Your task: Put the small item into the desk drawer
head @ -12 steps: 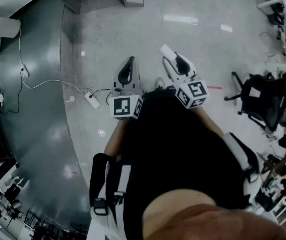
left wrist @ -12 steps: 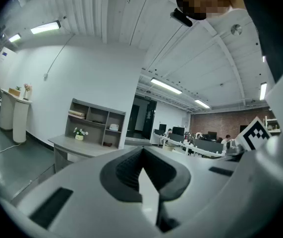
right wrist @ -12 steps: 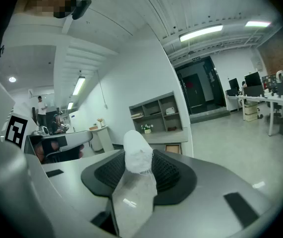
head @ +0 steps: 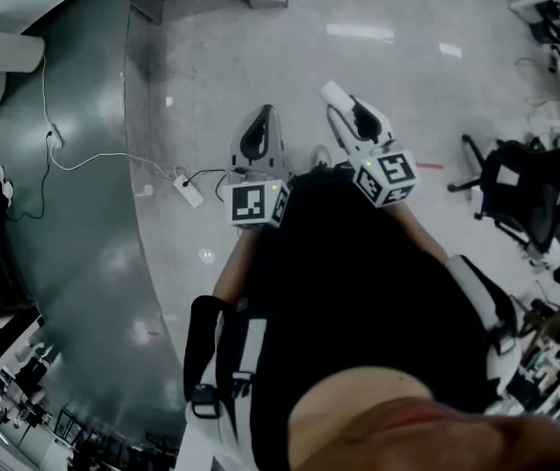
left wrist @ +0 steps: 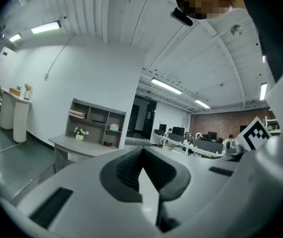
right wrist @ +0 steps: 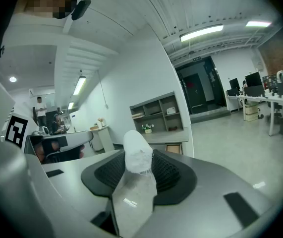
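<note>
Pale polished floor (head: 427,96) spreads out below you in an open office. You hold both claws out in front of your body, well apart from any furniture. Your right claw (head: 350,113) is clamped on the small item (right wrist: 138,152) — a white, soft-looking lump that sticks up from between the ribbed pads, pinched on both sides. Your left claw (left wrist: 142,157) is closed with nothing in it, and its pads meet at the tips.

Ahead, against the white wall, stands the grey table (right wrist: 167,135). It has a shelf unit (right wrist: 156,112) along its back edge and a small flower pot (right wrist: 147,128) on top. Below the tabletop there is a brownish box shape (right wrist: 173,148) — it may be the drawer standing open, but from this far off I can't be sure.

By my reading you are in the carry step: the item is in the claw and the drawer is not yet reached. The next move is to walk up to the table with a steady squeeze on the right claw, since the item looks soft and could slip or squash. If the drawer turns out to be shut, your left claw is free to hook its front and pull it. Then bring the right claw over the open drawer, lower it inside, and only there let the pads part.
</note>
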`<state>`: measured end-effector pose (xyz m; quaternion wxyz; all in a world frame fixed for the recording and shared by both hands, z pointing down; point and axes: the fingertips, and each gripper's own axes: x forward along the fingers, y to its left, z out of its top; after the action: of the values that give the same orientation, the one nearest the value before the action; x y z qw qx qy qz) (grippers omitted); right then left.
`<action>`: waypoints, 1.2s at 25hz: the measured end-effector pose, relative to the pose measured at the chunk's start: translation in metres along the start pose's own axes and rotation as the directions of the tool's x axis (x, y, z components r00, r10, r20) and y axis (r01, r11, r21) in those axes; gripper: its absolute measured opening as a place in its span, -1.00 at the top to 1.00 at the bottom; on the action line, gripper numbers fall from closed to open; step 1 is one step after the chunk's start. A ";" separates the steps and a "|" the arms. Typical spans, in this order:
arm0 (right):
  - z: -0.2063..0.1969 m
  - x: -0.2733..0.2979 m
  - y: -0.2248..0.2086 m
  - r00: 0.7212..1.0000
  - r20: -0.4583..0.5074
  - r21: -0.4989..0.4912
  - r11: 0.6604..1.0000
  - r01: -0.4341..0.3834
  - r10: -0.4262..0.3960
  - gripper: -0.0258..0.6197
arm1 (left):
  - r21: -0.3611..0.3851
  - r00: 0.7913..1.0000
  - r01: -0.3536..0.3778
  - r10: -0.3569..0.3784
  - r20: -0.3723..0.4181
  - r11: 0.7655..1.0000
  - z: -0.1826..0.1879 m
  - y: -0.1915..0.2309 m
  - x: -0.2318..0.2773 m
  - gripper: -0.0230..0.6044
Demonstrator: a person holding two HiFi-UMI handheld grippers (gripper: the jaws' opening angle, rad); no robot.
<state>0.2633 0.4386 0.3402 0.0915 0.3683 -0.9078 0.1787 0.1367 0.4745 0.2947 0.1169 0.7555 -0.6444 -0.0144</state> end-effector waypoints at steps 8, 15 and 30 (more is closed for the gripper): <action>-0.002 0.004 0.012 1.000 0.001 0.027 1.000 -0.008 0.008 0.41 | -0.005 1.000 0.008 -0.008 0.000 1.000 -0.001 0.009 -0.008 0.93; -0.003 0.012 0.026 1.000 0.004 0.022 1.000 0.008 -0.008 0.41 | -0.028 1.000 0.015 -0.015 0.004 0.999 0.000 0.025 -0.016 0.93; -0.013 0.048 0.071 1.000 -0.001 0.004 1.000 0.031 -0.031 0.41 | -0.045 0.999 0.041 -0.041 -0.002 0.998 -0.005 0.078 -0.030 0.93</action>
<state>0.1801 0.4603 0.3482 0.0940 0.3823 -0.9016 0.1793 0.0563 0.4934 0.3111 0.1344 0.7659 -0.6281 -0.0304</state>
